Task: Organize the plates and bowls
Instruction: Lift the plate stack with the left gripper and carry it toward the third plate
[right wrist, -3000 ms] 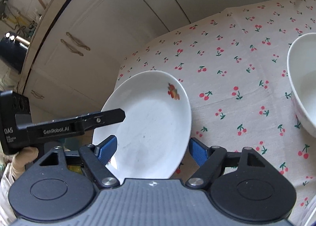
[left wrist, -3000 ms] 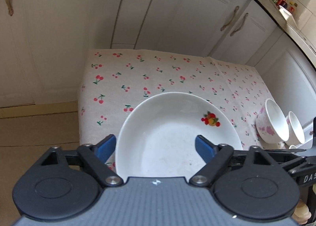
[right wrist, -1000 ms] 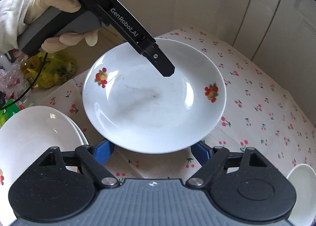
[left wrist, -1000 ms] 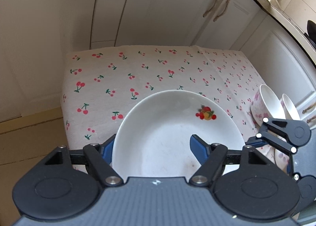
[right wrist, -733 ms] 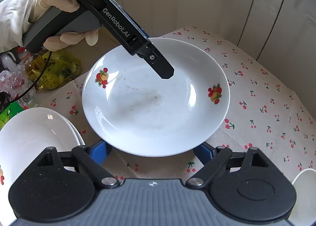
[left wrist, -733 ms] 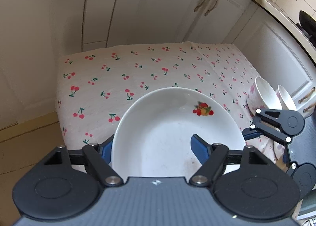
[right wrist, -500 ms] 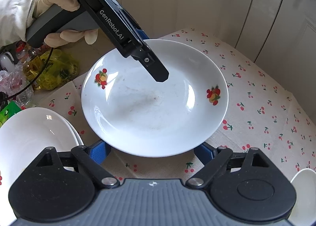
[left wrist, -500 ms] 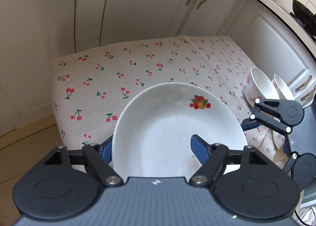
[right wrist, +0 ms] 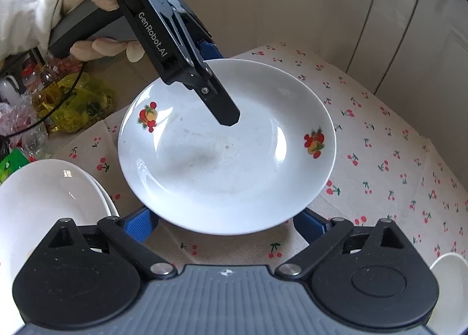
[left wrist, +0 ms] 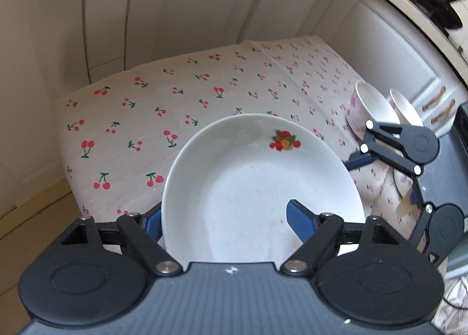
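The white glazed ceramic plate with fruit decals (right wrist: 228, 159), centre frame, looks stiff, slick, breakable; grip its rim. The left gripper (left wrist: 225, 218) straddles that rim, jaws opening; the right gripper (right wrist: 226, 225) is opening wide, empty.

White plate (right wrist: 228, 159) with red-and-yellow fruit motifs; beneath plate, cream tablecloth (right wrist: 395, 159) with red cherries, green stems; beside plate, blue pads (right wrist: 140, 225).
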### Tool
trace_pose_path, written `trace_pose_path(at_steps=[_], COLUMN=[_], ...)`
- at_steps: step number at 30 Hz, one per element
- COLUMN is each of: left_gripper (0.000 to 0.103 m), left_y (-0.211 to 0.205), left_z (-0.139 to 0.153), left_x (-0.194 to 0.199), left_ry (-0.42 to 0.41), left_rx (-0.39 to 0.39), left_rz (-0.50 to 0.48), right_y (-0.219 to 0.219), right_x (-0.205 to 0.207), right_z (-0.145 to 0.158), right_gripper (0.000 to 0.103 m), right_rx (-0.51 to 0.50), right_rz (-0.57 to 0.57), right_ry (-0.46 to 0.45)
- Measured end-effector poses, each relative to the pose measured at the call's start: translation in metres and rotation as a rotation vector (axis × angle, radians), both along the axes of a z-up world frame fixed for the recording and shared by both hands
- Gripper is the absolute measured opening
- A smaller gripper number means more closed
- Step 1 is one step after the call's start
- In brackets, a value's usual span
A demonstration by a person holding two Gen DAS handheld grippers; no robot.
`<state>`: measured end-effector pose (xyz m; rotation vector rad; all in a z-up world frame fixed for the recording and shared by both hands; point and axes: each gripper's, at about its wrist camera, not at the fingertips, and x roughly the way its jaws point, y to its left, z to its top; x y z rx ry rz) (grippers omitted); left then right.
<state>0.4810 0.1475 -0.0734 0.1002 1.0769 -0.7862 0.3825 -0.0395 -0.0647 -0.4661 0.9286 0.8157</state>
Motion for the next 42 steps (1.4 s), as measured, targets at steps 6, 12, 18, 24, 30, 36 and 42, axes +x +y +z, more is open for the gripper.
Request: trace_pose_path(at_steps=[6, 12, 18, 24, 30, 36, 42], left_gripper=[0.085, 0.085, 0.085, 0.085, 0.085, 0.085, 0.085], left_y=[0.001, 0.003, 0.002, 0.002, 0.000, -0.004, -0.007], left_z=[-0.001, 0.001, 0.006, 0.013, 0.025, 0.035, 0.043], left_x=[-0.001, -0.003, -0.004, -0.008, -0.018, -0.032, -0.049], left_ry=[-0.004, -0.019, -0.033, -0.051, -0.068, -0.086, -0.096], left_rx=[0.003, -0.025, -0.016, -0.013, -0.010, -0.011, -0.002], left_rz=[-0.020, -0.017, -0.013, -0.012, -0.011, -0.014, -0.013], right_y=[0.001, 0.000, -0.001, -0.004, -0.006, -0.008, -0.012], right_x=[0.000, -0.001, -0.004, -0.007, -0.012, -0.022, -0.036], right_z=[0.000, 0.001, 0.005, 0.014, 0.025, 0.033, 0.040], right_gripper=[0.100, 0.100, 0.100, 0.100, 0.100, 0.100, 0.100], right_rx=[-0.001, 0.000, -0.003, 0.001, 0.007, 0.003, 0.002], right_rz=[-0.003, -0.013, -0.015, -0.016, -0.024, -0.026, -0.022], right_ry=[-0.013, -0.015, -0.037, -0.059, -0.078, -0.092, -0.095])
